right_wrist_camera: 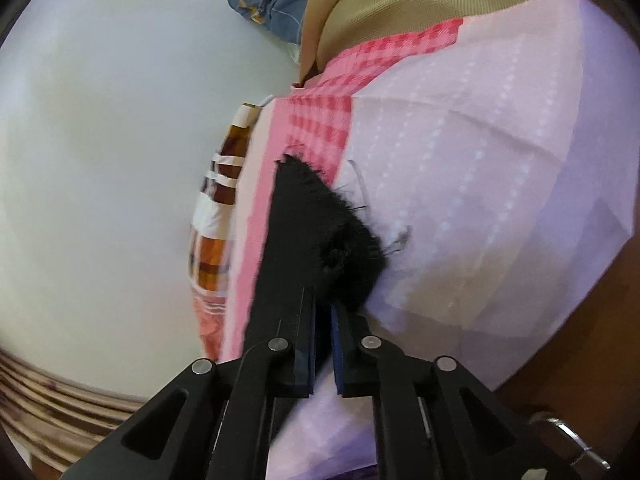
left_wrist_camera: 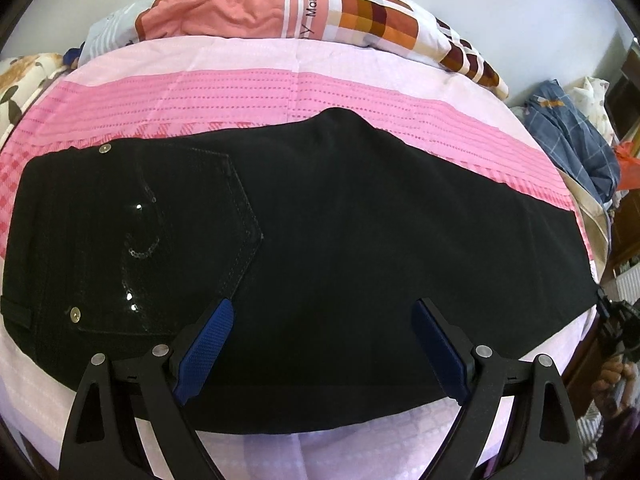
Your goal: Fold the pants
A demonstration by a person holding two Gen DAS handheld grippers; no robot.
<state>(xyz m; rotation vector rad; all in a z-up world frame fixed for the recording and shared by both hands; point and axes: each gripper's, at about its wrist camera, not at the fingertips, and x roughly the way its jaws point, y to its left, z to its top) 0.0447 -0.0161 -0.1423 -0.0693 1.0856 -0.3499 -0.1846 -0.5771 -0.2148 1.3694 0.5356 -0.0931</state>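
A: Looking through the left wrist camera first, why is the left gripper (left_wrist_camera: 322,346) spread so wide over the black denim pants (left_wrist_camera: 320,240)?

B: Its two blue-padded fingers (left_wrist_camera: 208,344) stand well apart with nothing between them, hanging just above the near edge of the pants. I judge it is set to pin or pick up that edge midway along the leg. The pants lie flat across the pink-and-lilac striped bedsheet (left_wrist_camera: 240,92), waistband end to the left, legs stacked and running right.

A: How do they look?

B: Smooth, already halved lengthwise, I think. A stitched back pocket with sequins (left_wrist_camera: 180,232) faces up and shows two metal rivets. Beyond the pants, by the wall, sits a rumpled quilt with orange and brown checks (left_wrist_camera: 360,12).

A: And the right wrist camera?

B: The right gripper (right_wrist_camera: 324,320) is closed tight on the hem end of the pants (right_wrist_camera: 312,232), its pads pressed together on the black cloth. The frayed, fuzzy hem sticks out past the fingers, raised a little off the bedsheet (right_wrist_camera: 480,184).

A: Why hold it there?

B: Probably to carry the hem toward the waistband for the crosswise fold. That fold is not yet made.
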